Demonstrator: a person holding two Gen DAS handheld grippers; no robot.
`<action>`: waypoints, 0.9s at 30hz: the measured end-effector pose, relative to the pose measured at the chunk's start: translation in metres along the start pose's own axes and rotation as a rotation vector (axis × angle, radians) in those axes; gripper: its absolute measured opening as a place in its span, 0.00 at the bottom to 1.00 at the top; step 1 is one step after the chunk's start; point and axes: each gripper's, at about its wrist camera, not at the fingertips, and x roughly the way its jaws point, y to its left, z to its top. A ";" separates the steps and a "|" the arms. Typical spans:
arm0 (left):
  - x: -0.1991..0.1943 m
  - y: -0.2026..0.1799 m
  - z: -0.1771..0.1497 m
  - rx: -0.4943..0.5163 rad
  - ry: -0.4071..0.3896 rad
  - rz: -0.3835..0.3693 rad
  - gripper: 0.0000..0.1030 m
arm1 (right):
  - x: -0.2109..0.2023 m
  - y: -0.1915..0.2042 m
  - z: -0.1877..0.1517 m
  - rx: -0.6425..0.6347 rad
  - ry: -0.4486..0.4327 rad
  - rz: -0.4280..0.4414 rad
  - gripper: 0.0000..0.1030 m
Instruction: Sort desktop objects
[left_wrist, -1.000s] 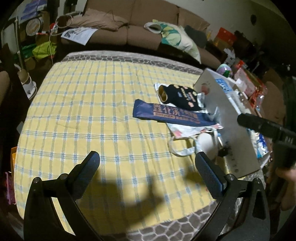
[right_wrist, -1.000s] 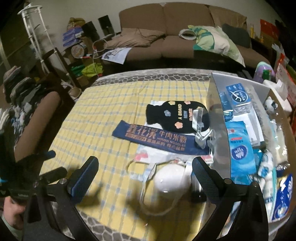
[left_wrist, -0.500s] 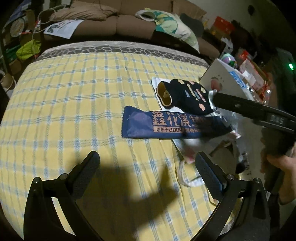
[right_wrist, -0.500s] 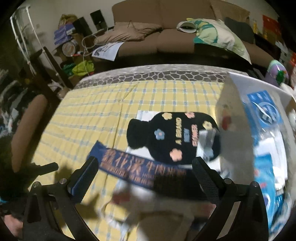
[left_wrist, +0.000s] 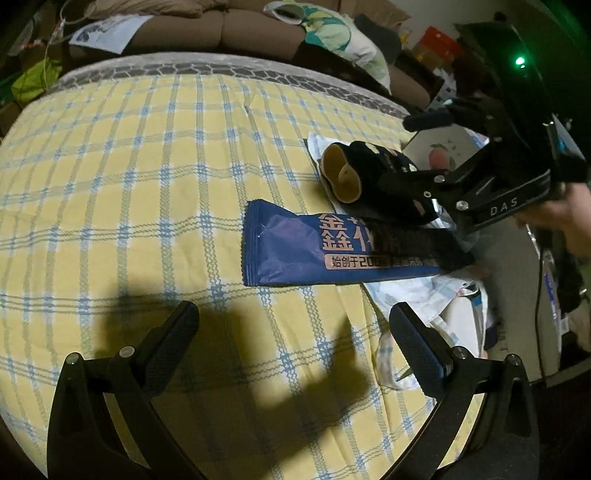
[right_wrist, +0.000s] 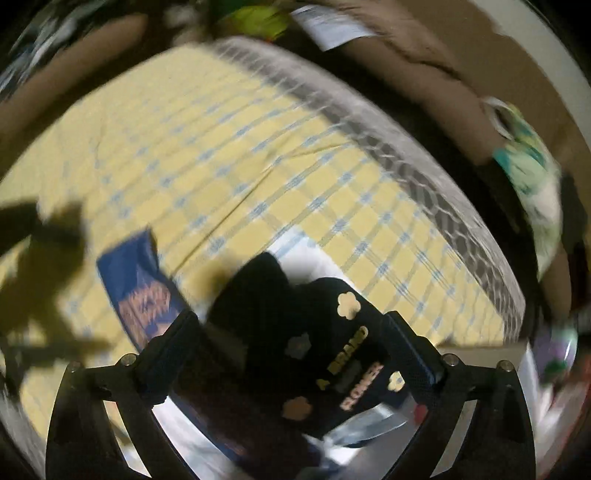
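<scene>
Black flowered cover (right_wrist: 325, 369) lower centre, unlifted | right gripper (right_wrist: 295, 350) spread, straddling it | left gripper (left_wrist: 295, 332) spread, empty | blue packet (left_wrist: 314, 251) unsorted | sorting barely begun

Left wrist view: low over yellow checked cloth (left_wrist: 129, 192), facing the sofa (left_wrist: 240, 29) at 12 o'clock. Right wrist view: blurred, tilted, very near black flowered pouch (right_wrist: 325, 362). Shared: pouch (left_wrist: 373, 181), blue packet (left_wrist: 295, 251) (right_wrist: 140, 291), cloth.
</scene>
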 end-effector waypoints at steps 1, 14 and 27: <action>0.001 0.000 0.001 -0.003 0.005 -0.007 1.00 | 0.005 -0.001 0.001 -0.031 0.027 0.020 0.96; 0.006 -0.005 0.000 0.018 0.018 -0.022 1.00 | 0.058 0.022 0.016 -0.162 0.089 0.104 0.81; 0.003 -0.031 -0.001 0.056 0.012 -0.050 1.00 | -0.041 -0.048 -0.022 0.264 -0.300 0.331 0.08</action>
